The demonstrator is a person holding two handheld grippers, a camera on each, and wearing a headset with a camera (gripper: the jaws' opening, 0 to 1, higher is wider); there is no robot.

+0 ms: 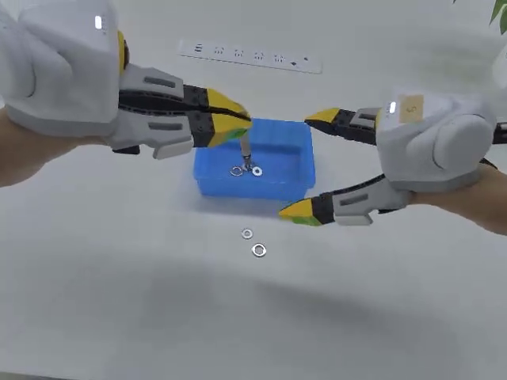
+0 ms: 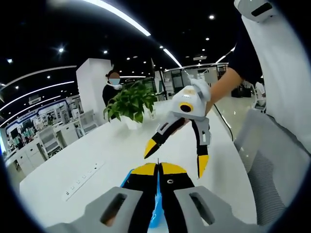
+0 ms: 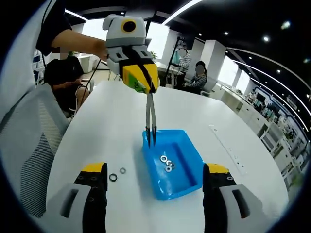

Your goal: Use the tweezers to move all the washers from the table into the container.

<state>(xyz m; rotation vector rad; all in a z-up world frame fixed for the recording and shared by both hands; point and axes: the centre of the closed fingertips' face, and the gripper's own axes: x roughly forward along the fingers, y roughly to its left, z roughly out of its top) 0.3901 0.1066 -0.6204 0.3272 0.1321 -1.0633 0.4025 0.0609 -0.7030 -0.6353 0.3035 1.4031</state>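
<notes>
A: What does the left tool (image 1: 242, 123) hold?
B: It pinches the tweezers (image 1: 245, 152) — their tips hang down inside the blue container (image 1: 289, 142), close to three washers (image 3: 164, 158) lying on its bottom.
A: And the right tool (image 1: 303, 164)?
B: Its jaws are spread wide, holding nothing, near the container's right end.
A: Are there washers outside?
B: Yes — two loose washers (image 1: 259, 250) lie on the white surface (image 1: 119, 277), near the container's front wall, not touching each other.
</notes>
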